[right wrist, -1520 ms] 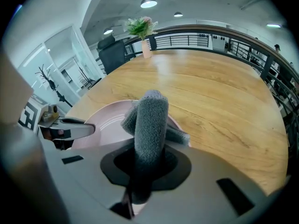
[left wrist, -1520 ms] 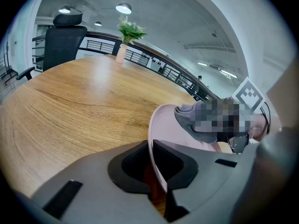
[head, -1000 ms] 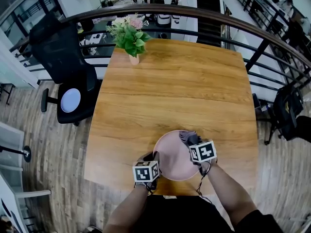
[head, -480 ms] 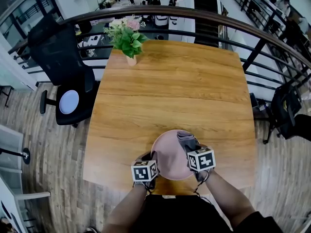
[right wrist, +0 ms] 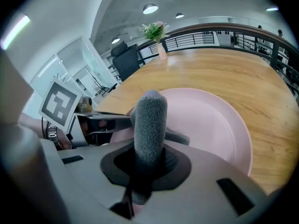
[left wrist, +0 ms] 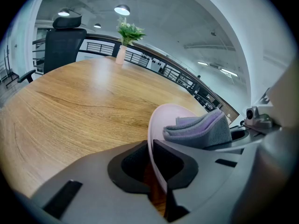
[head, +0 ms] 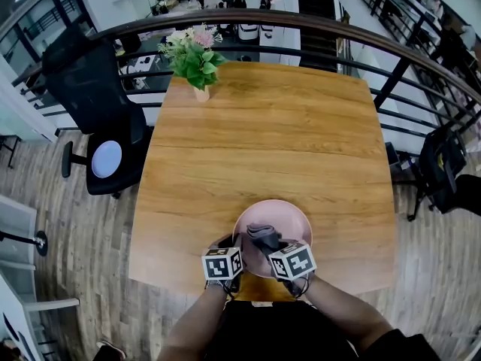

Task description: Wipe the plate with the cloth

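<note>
Plate [head: 289, 215], pink and round, sits at the near edge of the wooden desk [head: 263, 126], directly in front of the person, in the head view. The left claw [head: 236, 244] pins its near-left rim, apparently to stop it sliding, while the right claw [head: 267, 245] presses a grey cloth [head: 261, 235] onto the near part of its surface. A vase of flowers [head: 197, 59] stands at the far-left corner, well clear of the work. In the left gripper view, that claw's jaws are clamped on the plate's thin rim, which rises edge-on between them, the folded cloth lying in the dish just beyond. In the right gripper view, the jaws are closed on a bunched fold of cloth whose free end trails on the plate's face, a grip that looks suited to sweeping strokes. The plate's far-right part lies bare.
</note>
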Demonstrator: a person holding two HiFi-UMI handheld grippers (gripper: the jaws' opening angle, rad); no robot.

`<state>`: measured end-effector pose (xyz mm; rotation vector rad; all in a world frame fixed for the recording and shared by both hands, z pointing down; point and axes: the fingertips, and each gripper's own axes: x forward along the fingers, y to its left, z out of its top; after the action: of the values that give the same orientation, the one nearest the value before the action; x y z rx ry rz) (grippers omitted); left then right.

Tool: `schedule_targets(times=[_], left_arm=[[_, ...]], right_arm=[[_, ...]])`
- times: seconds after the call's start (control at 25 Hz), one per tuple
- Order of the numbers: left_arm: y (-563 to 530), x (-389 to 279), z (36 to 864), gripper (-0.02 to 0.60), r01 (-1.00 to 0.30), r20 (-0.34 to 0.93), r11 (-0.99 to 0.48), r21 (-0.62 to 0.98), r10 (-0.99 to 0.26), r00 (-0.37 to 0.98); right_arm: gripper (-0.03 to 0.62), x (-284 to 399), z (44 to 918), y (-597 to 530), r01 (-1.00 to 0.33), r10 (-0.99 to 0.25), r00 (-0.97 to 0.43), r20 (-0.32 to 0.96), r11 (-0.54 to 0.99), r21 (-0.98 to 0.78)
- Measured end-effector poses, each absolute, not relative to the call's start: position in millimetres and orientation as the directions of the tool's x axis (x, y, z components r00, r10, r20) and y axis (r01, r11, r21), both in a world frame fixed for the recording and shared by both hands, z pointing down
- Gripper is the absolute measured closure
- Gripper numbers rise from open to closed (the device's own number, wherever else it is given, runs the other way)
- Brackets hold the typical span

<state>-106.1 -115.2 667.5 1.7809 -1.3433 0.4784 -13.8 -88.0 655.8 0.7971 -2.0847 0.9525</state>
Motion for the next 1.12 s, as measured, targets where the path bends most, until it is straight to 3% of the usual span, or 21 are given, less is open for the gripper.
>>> schedule_targets(times=[0.44, 0.64, 1.12], left_arm=[[-114.5, -107.0, 666.0, 0.534, -0.916, 0.717, -0.080, 0.393, -0.597, 0.360], [-114.2, -106.6, 668.1, 0.534, -0.916, 0.716, -0.080, 0.394, -0.597, 0.361], [-117.1, -106.4, 669.2, 0.534, -0.915, 0.714, -0.081, 0.396, -0.599, 0.362]], right_arm=[[0.540, -44.1, 671.9, -49.6, -0.683, -0.104, -0.590, 0.801, 0.593, -0.426], [0.540, -35.0, 674.2, -54.9, -0.674, -0.106, -0.546, 0.831, 0.644, -0.361], [0.540, 6.9, 676.2, -89.4, -0.732, -0.162, -0.495, 0.854, 0.608, -0.308]])
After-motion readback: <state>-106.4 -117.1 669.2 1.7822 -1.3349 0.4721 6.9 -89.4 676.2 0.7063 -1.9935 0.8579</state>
